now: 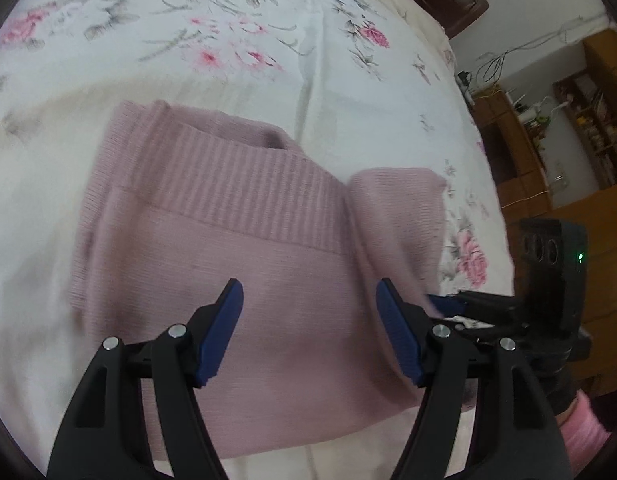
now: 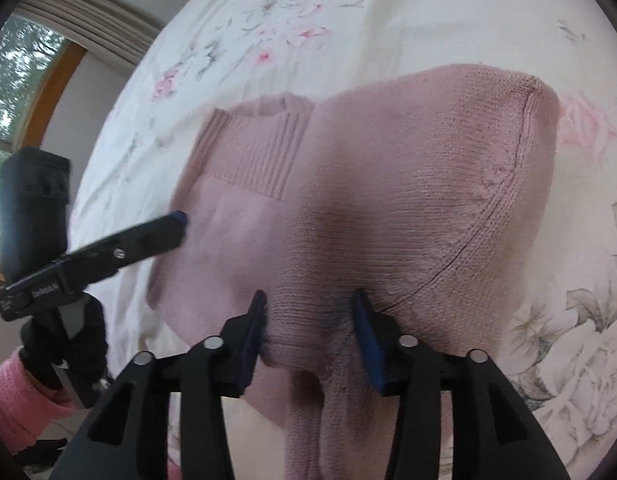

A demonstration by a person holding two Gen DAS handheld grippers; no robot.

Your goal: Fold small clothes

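Left wrist: our left gripper point(image 1: 308, 292) hangs released over the dusty-pink knitted sweater point(image 1: 212, 248) on the floral bedsheet point(image 1: 228, 40). Right wrist: our right gripper point(image 2: 308, 300) pinches its hanging fold; the soft knit may slip, spoiling the fold.

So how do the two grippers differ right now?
The left gripper hangs over the pink sweater with its jaws wide apart and nothing between them. The right gripper has a bunch of sweater knit between its narrower-set jaws. Both have black arms and blue pads.
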